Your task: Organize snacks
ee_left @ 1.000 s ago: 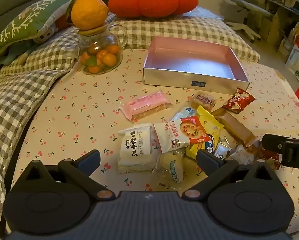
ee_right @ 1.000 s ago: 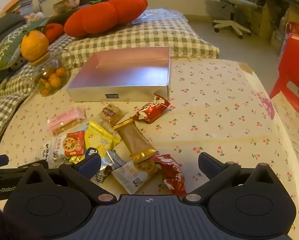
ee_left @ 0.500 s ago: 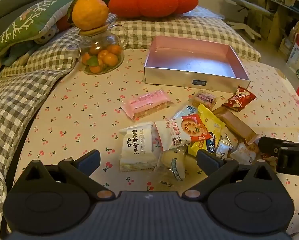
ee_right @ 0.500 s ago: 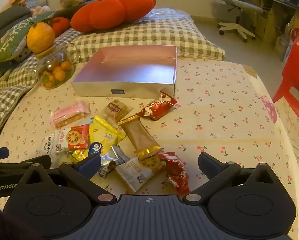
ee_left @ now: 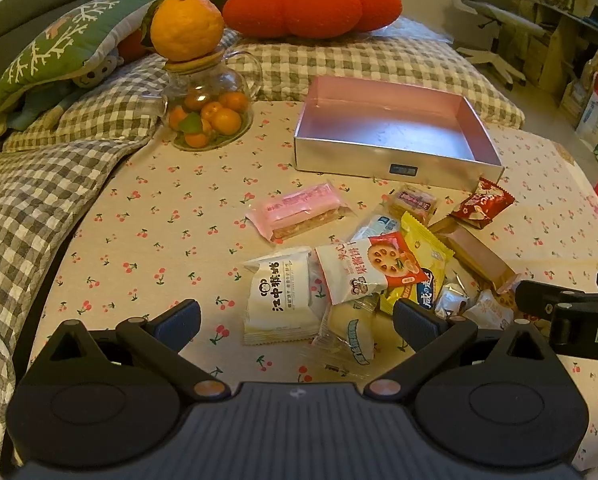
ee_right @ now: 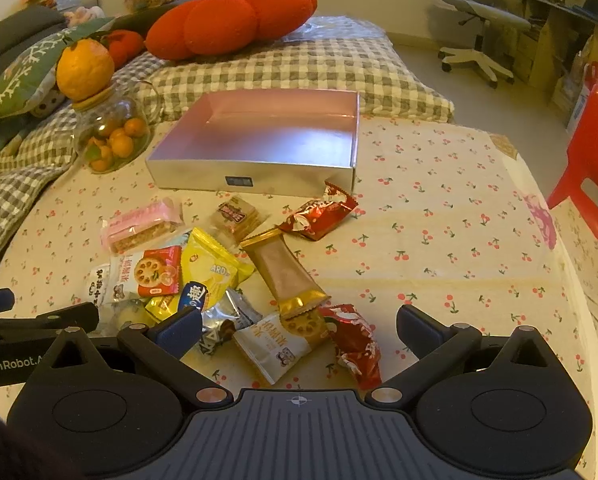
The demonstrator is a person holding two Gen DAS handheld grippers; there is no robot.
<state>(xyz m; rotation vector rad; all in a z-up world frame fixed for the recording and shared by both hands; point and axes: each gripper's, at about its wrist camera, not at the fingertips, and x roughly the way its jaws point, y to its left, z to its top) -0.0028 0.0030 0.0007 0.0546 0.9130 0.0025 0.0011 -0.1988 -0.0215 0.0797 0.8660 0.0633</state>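
Observation:
A pile of wrapped snacks lies on the cherry-print cloth in front of an empty silver box [ee_left: 395, 160] [ee_right: 255, 178]. Among them are a pink bar [ee_left: 297, 210] [ee_right: 143, 226], a white packet [ee_left: 281, 290], a red-and-white lotus packet [ee_left: 373, 266] [ee_right: 151, 272], a yellow packet [ee_right: 211, 264], a brown-gold bar [ee_right: 287, 276] and a red wrapper [ee_right: 357, 346]. My left gripper [ee_left: 297, 320] hangs open just short of the white packet. Over the near right end of the pile my right gripper [ee_right: 299, 326] is open too. Neither holds anything.
A glass jar of small oranges [ee_left: 205, 116] topped by a big orange stands left of the box. Checked quilt and a red tomato cushion [ee_left: 311, 4] lie behind. A red stool [ee_right: 591, 160] and an office chair [ee_right: 479, 20] stand off to the right.
Both grippers have drawn back slightly and risen, so the pile and box sit a little farther off. No snack has moved.

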